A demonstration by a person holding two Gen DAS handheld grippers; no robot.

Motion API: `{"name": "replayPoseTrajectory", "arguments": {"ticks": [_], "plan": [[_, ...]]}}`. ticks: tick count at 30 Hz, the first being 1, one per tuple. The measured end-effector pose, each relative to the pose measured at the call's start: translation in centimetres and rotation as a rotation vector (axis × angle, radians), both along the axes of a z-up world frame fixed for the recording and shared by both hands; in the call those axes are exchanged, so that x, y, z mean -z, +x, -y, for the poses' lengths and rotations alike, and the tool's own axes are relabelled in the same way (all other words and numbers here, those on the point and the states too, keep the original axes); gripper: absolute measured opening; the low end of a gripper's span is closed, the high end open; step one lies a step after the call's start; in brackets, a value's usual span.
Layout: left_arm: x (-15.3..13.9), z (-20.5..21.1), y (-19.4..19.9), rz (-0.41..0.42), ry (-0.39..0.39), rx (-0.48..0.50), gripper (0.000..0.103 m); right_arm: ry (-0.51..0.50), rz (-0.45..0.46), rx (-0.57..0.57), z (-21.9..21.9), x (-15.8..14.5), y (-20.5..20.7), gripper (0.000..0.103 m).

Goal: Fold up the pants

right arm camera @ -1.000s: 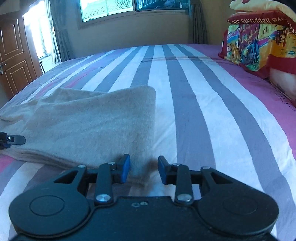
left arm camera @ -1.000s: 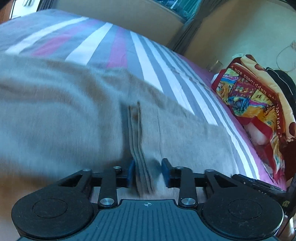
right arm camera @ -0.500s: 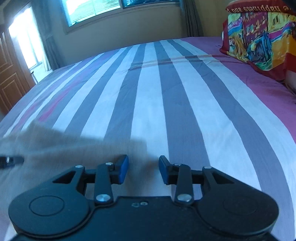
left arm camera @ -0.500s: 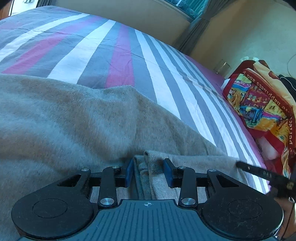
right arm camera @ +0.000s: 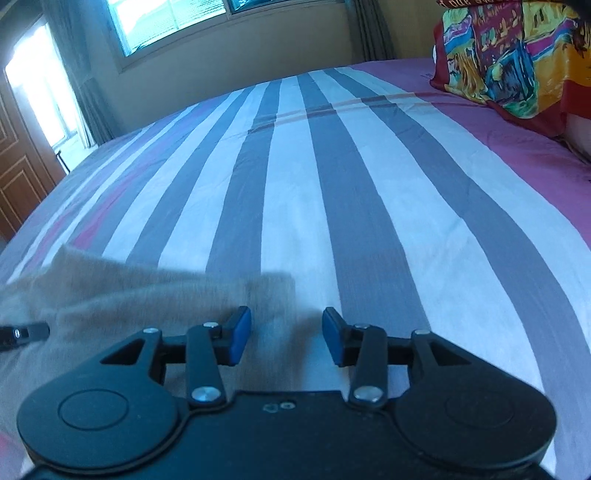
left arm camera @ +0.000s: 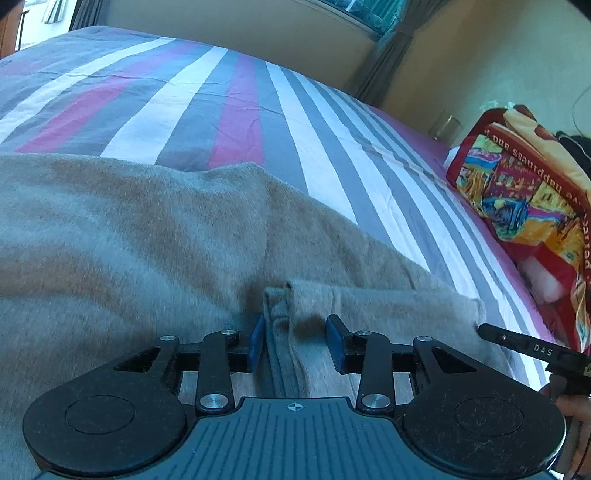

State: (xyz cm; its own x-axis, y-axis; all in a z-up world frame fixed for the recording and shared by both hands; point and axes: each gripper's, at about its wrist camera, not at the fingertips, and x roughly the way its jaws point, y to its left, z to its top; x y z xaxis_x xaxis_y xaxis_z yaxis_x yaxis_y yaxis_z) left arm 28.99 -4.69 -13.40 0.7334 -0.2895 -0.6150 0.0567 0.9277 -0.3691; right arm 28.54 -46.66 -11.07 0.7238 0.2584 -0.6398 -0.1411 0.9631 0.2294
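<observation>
The beige-grey pants (left arm camera: pixel 129 236) lie folded on the striped bed (left arm camera: pixel 221 99). My left gripper (left arm camera: pixel 295 341) stands open, and a bunched edge of the pants (left arm camera: pixel 291 332) runs between its blue pads without being pinched. My right gripper (right arm camera: pixel 286 338) is open too, and a corner of the pants (right arm camera: pixel 177 299) lies under and between its pads. The tip of my right gripper (left arm camera: pixel 532 349) shows at the right edge of the left wrist view. The tip of my left gripper (right arm camera: pixel 22 334) shows at the left edge of the right wrist view.
A colourful printed pillow (left arm camera: pixel 517 184) and a dark item lie at the bed's right side; the pillow also shows in the right wrist view (right arm camera: pixel 509 55). A window (right arm camera: pixel 170 22), curtains and a wooden door (right arm camera: pixel 18 166) stand beyond the bed.
Both grippers have pulled back toward the near edge of the bed. The pants corner has slid nearer the right gripper's pads. The left jaws have widened around the bunched edge.
</observation>
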Motion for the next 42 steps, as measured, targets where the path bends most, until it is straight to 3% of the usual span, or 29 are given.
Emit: {"name": "replayPoseTrajectory", "arguments": {"ticks": [13,21,23,26,28,31,34,36,39,42], "plan": [[0.4,0.4,-5.5,0.017,0.037,0.019,0.037,-0.028,-0.025,-0.010,0.1,0.0,-4.9,0.043],[-0.9,0.3,-11.1,0.091,0.065,0.013,0.037,-0.079,-0.003,-0.044,0.3,0.3,-9.3,0.045],[-1.6,0.0,-12.0,0.129,0.046,0.002,0.037,-0.067,0.053,-0.034,0.5,-0.8,-10.2,0.044],[-0.4,0.5,-10.9,0.043,0.059,0.000,0.037,-0.038,0.104,-0.046,0.3,-1.6,-11.2,0.044],[-0.1,0.4,-10.6,0.032,0.034,-0.019,0.037,-0.072,0.001,-0.042,-0.5,0.2,-10.0,0.045],[-0.8,0.2,-11.3,0.055,0.017,-0.021,0.037,-0.049,-0.007,-0.024,-0.3,0.4,-9.8,0.045],[0.2,0.0,-11.4,0.041,0.034,-0.012,0.037,-0.015,0.059,-0.023,0.2,-0.8,-10.8,0.045],[0.5,-0.1,-11.1,0.031,0.006,-0.024,0.037,-0.056,0.000,-0.027,-0.1,0.3,-10.2,0.047],[-0.3,0.6,-11.2,0.042,0.022,-0.032,0.037,-0.032,-0.022,-0.030,0.1,0.6,-9.6,0.046],[-0.4,0.5,-11.2,0.049,0.021,-0.035,0.037,-0.009,0.035,-0.020,0.5,-0.6,-10.3,0.044]]}}
